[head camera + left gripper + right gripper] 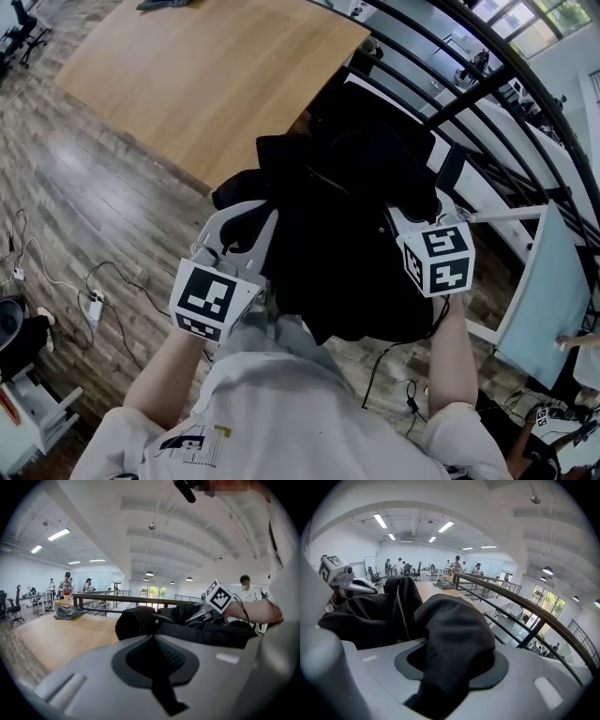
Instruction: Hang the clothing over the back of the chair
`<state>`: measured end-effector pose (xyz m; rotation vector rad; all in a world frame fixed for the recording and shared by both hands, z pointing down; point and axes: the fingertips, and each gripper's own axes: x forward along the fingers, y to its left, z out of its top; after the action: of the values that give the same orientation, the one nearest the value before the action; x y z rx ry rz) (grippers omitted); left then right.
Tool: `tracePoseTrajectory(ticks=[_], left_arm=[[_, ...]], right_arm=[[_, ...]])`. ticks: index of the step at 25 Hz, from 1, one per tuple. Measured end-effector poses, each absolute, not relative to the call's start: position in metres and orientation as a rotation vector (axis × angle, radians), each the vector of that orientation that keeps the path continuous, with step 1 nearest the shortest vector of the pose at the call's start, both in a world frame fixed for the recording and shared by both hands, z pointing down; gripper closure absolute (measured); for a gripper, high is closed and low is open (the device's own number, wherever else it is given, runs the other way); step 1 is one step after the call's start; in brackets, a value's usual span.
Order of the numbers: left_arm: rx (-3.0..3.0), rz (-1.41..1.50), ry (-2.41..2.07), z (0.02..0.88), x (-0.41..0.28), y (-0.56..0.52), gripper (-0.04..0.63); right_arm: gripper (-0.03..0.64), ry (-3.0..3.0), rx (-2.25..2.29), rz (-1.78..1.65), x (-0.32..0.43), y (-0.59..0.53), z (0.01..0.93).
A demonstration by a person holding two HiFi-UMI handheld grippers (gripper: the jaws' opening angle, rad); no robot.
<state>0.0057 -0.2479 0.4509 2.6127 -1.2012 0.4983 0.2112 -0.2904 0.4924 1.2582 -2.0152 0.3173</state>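
The wooden counter (206, 84) runs out of frame at the top left, and a black railing (497, 80) crosses the top right. The black clothing (347, 244) lies heaped over the chair (389, 108). We can barely make the chair out beneath it, and its back is fully covered. Our left claw (248, 230) is closed on a thin pinch of fabric at the heap's left edge. Our right claw (403, 223) has its tips buried, the jaws partly apart and gripping a thick fold packed between them.

Black jacket (457, 625) bunched between right hand-held gripper (451, 667) jaws, zipper (403, 616) at left; dark railing (508, 603) at right.
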Motion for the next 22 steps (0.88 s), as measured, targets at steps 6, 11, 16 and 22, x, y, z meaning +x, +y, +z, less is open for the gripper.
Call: tracePoseTrajectory(ticks=[6, 11, 16, 22], left_arm=[[2.634, 0.509, -1.191, 0.444, 0.009, -0.237, 0.588], [2.641, 0.505, -1.176, 0.436, 0.008, -0.227, 0.588], [2.626, 0.502, -1.151, 0.430, 0.010, -0.215, 0.588], [2.650, 0.529, -1.116, 0.421, 0.010, -0.205, 0.588]], right_arm=[[0.370, -1.986, 1.282, 0.381, 0.227, -0.276, 0.488], [0.303, -1.972, 1.314, 0.379, 0.232, -0.264, 0.475], [0.219, -2.003, 1.338, 0.359, 0.236, -0.250, 0.457], [0.139, -1.962, 1.384, 0.312, 0.237, -0.240, 0.448]])
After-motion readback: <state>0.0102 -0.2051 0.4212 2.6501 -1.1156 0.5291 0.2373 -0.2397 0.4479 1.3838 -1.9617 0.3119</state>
